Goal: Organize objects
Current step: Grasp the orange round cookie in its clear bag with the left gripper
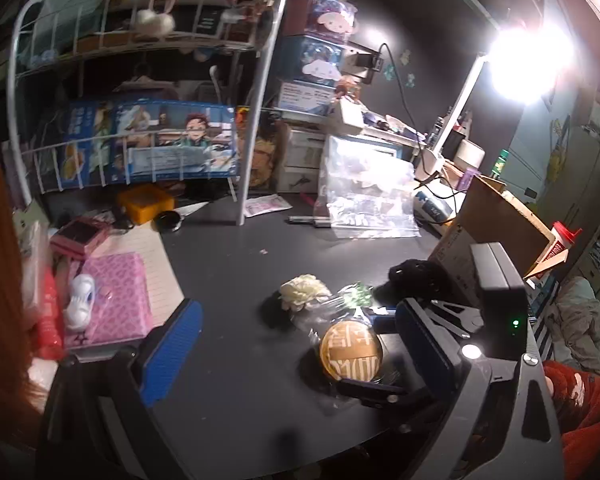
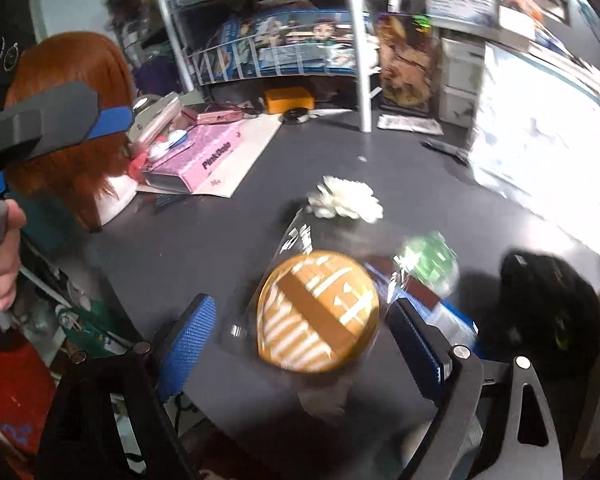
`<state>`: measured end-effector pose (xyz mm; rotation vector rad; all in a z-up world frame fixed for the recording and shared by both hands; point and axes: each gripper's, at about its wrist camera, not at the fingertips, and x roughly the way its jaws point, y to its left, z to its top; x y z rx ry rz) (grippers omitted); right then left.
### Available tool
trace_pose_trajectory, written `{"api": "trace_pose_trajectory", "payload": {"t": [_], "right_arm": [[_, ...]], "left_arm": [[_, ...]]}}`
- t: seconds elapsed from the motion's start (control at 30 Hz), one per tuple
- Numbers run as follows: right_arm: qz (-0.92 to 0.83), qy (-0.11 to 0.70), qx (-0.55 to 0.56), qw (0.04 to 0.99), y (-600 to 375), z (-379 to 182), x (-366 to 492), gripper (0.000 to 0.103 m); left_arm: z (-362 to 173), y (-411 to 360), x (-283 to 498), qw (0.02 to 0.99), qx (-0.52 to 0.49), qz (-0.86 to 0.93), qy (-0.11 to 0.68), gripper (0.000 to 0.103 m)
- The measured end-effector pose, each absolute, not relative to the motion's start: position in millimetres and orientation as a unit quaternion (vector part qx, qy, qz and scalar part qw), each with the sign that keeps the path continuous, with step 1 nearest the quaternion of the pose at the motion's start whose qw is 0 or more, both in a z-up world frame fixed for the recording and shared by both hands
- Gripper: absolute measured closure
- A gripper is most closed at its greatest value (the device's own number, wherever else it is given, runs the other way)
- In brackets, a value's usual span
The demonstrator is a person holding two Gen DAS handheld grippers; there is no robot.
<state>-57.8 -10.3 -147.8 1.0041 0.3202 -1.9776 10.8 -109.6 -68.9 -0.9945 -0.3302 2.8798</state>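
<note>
A round orange badge (image 2: 318, 312) in a clear wrapper lies on the black desk (image 2: 180, 248). My right gripper (image 2: 300, 346) stands open around it, and its blue pads (image 2: 184, 344) stay apart from the badge. In the left wrist view the same badge (image 1: 350, 354) lies just inside the right finger of my open left gripper (image 1: 300, 356), which has nothing in its grip. Behind the badge are a white fabric flower (image 1: 302, 296), a green wrapped item (image 1: 356, 296) and a black bundle (image 1: 416, 276). The right gripper's dark housing (image 1: 498, 280) hangs at the right.
A pink box (image 1: 116, 296) and a notepad lie at the left. At the back stands a white wire rack (image 1: 260, 92) full of boxes. A clear zip bag (image 1: 368, 196), a cardboard box (image 1: 496, 216) and a bright lamp (image 1: 524, 60) fill the right. An orange wig (image 2: 72, 120) stands left.
</note>
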Motion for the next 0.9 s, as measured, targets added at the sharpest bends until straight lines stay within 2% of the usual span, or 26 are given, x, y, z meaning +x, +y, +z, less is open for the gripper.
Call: {"api": "trace_pose_trajectory", "payload": {"t": [0.2,0.3,0.67,0.8,0.9], "right_arm": [[-0.793,0.157,0.398,0.433,-33.3,-155.1,-51.4,0.015],[-0.799,0.163,0.397,0.422,-30.3,-159.9,-45.3,0.01],[-0.819,0.169,0.381,0.394,-21.8,-167.5,-30.3,0.011],[-0.819,0.173,0.379,0.395,-20.3,-168.1,-28.7,0.028],[-0.819,0.17,0.381,0.394,-19.4,-168.7,-29.9,0.031]], "left_arm": [[-76.3,-124.2,20.5,0.023,-0.326,0.937,-0.12,0.007],[-79.5,-129.5,23.7,0.014,-0.328,0.937,-0.123,0.007],[-79.8,-120.4,18.9,0.031,-0.335,0.935,-0.115,0.007],[-78.6,-118.8,19.7,0.031,-0.335,0.935,-0.114,0.007],[-77.5,-117.3,20.2,0.031,-0.335,0.935,-0.113,0.007]]}}
